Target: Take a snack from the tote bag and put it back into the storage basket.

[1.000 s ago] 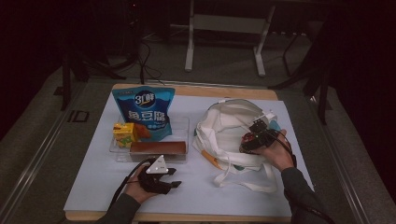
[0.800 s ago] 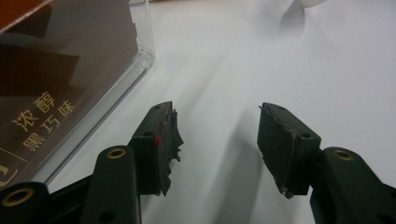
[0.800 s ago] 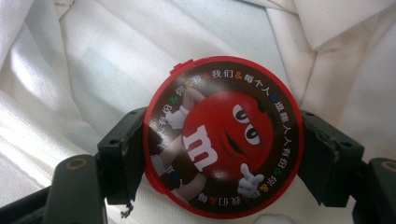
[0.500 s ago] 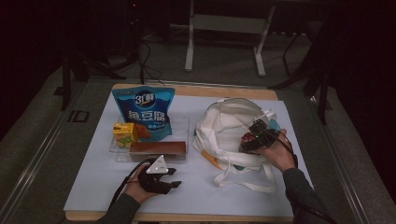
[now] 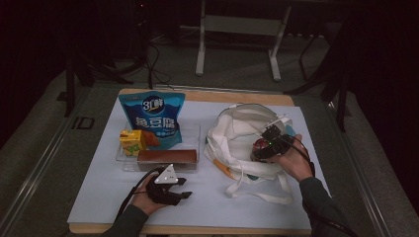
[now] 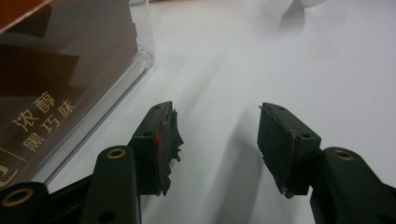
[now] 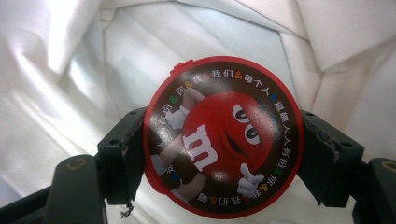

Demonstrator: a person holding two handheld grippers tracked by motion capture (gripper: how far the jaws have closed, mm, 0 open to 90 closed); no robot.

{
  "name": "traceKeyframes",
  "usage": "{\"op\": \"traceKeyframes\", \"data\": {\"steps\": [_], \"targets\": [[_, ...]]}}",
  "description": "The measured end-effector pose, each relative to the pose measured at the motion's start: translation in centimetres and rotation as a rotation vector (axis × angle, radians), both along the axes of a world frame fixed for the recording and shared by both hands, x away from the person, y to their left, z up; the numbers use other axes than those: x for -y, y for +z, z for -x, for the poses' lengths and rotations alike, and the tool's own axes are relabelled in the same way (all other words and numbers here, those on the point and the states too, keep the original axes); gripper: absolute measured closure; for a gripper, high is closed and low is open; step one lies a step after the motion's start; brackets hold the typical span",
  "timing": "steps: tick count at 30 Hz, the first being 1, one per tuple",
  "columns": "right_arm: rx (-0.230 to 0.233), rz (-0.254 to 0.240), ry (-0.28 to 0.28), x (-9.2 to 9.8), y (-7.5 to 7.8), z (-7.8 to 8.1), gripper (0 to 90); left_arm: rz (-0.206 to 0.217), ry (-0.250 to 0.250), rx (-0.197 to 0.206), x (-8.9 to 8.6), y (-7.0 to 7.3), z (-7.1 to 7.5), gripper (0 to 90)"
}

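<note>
Right gripper [image 7: 224, 154] has its jaws clamped on either side of a round red M&M's tin [image 7: 223, 137], holding it over the open white cloth bag [image 5: 237, 133] on the right of the bench [image 5: 207, 207]. Left gripper [image 6: 217, 140] sits low on the white bench surface with jaws apart and nothing between them, just beside the clear tray [image 6: 135, 70] with the brown chocolate box [image 5: 167, 156].

Left gripper [image 5: 170, 190] low, jaws apart; right gripper [image 5: 267, 148] jaws clamped.
</note>
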State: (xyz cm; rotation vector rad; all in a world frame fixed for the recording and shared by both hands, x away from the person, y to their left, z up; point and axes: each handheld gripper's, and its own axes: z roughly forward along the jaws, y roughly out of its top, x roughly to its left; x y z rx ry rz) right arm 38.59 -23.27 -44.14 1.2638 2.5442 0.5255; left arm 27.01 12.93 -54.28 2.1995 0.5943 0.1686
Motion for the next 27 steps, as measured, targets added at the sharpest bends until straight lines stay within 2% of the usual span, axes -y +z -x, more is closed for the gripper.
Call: {"op": "traceKeyframes", "data": {"steps": [27], "targets": [[0.044,-0.019,0.089,-2.2,2.6,0.6,25.9,0.0,-0.001,-0.001,0.0,0.0,0.0,46.1]]}}
